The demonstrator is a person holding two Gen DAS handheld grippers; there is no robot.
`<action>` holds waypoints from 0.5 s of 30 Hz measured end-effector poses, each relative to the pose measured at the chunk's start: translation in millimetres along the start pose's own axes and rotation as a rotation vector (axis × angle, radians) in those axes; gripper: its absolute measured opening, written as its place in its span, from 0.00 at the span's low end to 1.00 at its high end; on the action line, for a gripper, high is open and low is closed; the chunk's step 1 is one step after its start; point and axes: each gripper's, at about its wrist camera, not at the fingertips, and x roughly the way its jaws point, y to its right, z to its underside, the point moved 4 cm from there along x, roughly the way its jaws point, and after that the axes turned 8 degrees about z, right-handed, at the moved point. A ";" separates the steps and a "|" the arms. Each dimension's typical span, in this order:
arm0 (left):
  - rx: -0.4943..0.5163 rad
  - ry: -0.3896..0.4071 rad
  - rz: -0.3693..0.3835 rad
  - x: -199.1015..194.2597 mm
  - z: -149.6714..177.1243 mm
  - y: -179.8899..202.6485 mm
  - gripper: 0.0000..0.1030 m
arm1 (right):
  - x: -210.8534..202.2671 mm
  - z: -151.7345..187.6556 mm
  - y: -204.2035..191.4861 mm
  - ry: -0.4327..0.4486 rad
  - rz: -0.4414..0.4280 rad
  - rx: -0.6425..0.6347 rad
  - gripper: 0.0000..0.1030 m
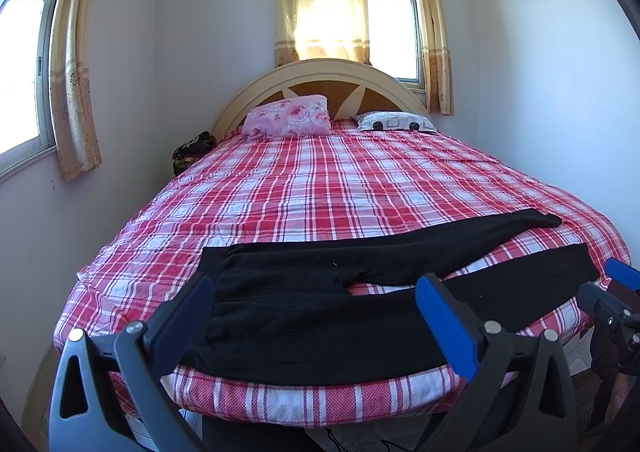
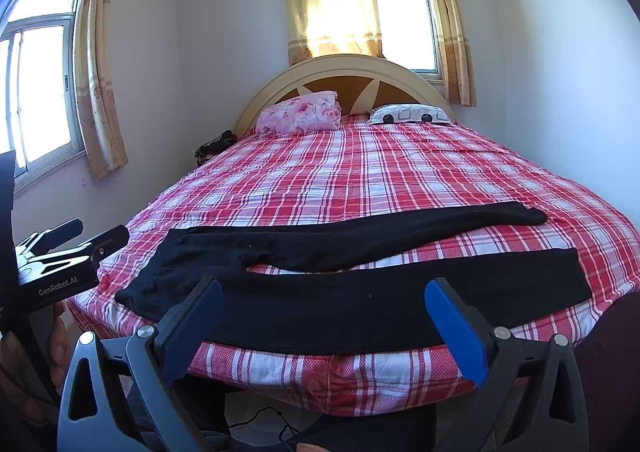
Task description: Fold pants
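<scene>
Black pants [image 1: 320, 316] lie flat on the red plaid bed [image 1: 320, 179] along its near edge, waist at the left, both legs spread apart toward the right. They also show in the right wrist view [image 2: 360, 300]. My left gripper [image 1: 316, 292] is open and empty, held before the bed edge over the waist and near leg. My right gripper [image 2: 324, 296] is open and empty, before the middle of the near leg. The right gripper's blue tip shows at the right edge of the left wrist view [image 1: 622, 276]; the left gripper's body shows at the left of the right wrist view [image 2: 60, 260].
A pink floral pillow [image 1: 288, 117] and a white patterned pillow [image 1: 396, 121] lie at the curved headboard [image 1: 320, 71]. Curtained windows are behind and on the left wall. A dark bundle [image 1: 192, 147] sits beside the bed's left. Cables lie on the floor [image 2: 264, 420].
</scene>
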 end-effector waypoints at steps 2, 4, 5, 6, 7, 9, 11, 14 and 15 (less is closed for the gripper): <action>-0.001 0.000 0.000 -0.1 0.3 -0.1 1.00 | 0.1 0.2 -0.1 -0.002 -0.001 0.001 0.99; -0.002 0.000 0.000 0.1 0.4 0.1 1.00 | 0.9 -0.3 0.1 -0.004 -0.001 0.002 0.99; -0.002 0.000 0.000 -0.1 0.4 -0.3 1.00 | 1.0 0.1 0.1 -0.005 -0.001 0.001 0.99; -0.001 0.000 0.000 -0.1 0.5 -0.1 1.00 | 1.5 0.1 0.7 -0.006 -0.001 0.001 0.99; -0.002 0.000 0.000 -0.1 0.5 -0.3 1.00 | 2.1 0.3 1.1 -0.007 -0.001 0.002 0.99; -0.003 0.001 0.000 0.2 0.6 -0.4 1.00 | 2.4 0.6 1.6 -0.008 -0.001 0.002 0.99; -0.004 0.000 0.000 0.4 0.8 -0.4 1.00 | 2.4 0.6 1.6 -0.007 -0.001 0.002 0.99; -0.005 0.000 0.000 0.4 1.0 -0.2 1.00 | 2.4 0.8 1.4 -0.008 -0.001 0.002 0.99; -0.005 0.000 0.001 0.7 1.2 -0.4 1.00 | 3.0 1.2 1.5 -0.009 0.000 0.001 0.99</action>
